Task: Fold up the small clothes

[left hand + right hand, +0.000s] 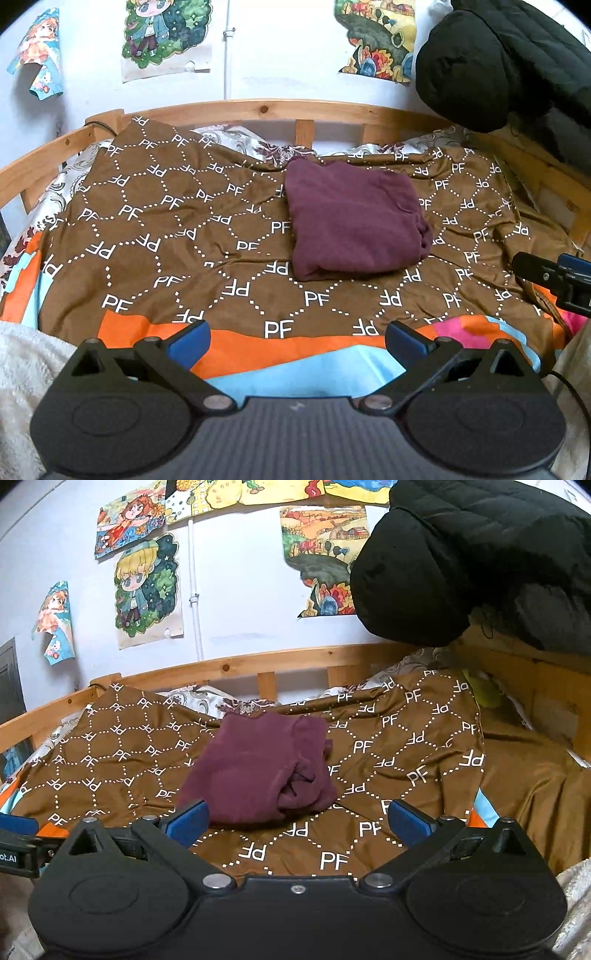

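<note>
Left wrist view: left gripper [297, 341] spread wide, empty; folded maroon knit garment [354, 225] mid-bed on brown PF-print cover [166, 229], black puffer jacket [509, 62] at far right corner. Right wrist view: right gripper [297, 821] wide, empty, garment [258, 771] just ahead, wooden bed rail [266, 661] behind.

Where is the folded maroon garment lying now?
The maroon garment lies on the brown PF-patterned cover, right of centre in the left wrist view, just before the wooden rail.
</note>
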Demonstrator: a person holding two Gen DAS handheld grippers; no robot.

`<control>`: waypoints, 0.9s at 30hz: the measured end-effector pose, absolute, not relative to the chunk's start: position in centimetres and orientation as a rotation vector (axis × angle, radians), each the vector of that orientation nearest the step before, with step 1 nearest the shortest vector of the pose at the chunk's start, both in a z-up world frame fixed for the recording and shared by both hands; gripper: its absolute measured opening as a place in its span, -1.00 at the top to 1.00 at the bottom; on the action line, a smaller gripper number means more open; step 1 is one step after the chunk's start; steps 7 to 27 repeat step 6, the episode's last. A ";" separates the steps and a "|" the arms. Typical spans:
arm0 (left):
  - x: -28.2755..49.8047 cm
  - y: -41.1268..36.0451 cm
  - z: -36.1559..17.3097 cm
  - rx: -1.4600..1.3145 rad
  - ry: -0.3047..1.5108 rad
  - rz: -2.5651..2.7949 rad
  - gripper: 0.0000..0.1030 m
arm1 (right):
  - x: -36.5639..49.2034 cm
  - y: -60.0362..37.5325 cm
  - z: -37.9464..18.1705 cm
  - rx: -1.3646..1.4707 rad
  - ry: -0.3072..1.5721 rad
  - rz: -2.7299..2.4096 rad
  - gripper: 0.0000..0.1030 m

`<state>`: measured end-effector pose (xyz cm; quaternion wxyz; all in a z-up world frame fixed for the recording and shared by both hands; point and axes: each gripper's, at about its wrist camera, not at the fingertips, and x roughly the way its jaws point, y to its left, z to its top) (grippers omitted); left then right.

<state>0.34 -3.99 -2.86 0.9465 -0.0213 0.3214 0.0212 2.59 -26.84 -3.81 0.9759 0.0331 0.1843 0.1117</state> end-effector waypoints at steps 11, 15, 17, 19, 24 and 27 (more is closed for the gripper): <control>0.7 -4.0 -3.1 -0.045 0.664 0.052 -0.99 | 2.9 -26.7 -3.8 0.060 0.383 0.228 -0.99; 0.7 -4.0 -3.1 -0.045 0.664 0.052 -0.99 | 2.9 -26.7 -3.8 0.060 0.383 0.228 -0.99; 0.7 -4.0 -3.1 -0.045 0.664 0.052 -0.99 | 2.9 -26.7 -3.8 0.060 0.383 0.228 -0.99; 0.7 -4.0 -3.1 -0.045 0.664 0.052 -0.99 | 2.9 -26.7 -3.8 0.060 0.383 0.228 -0.99; 0.7 -4.0 -3.1 -0.045 0.664 0.052 -0.99 | 2.9 -26.7 -3.8 0.060 0.383 0.228 -0.99; 0.7 -4.0 -3.1 -0.045 0.664 0.052 -0.99 | 2.9 -26.7 -3.8 0.060 0.383 0.228 -0.99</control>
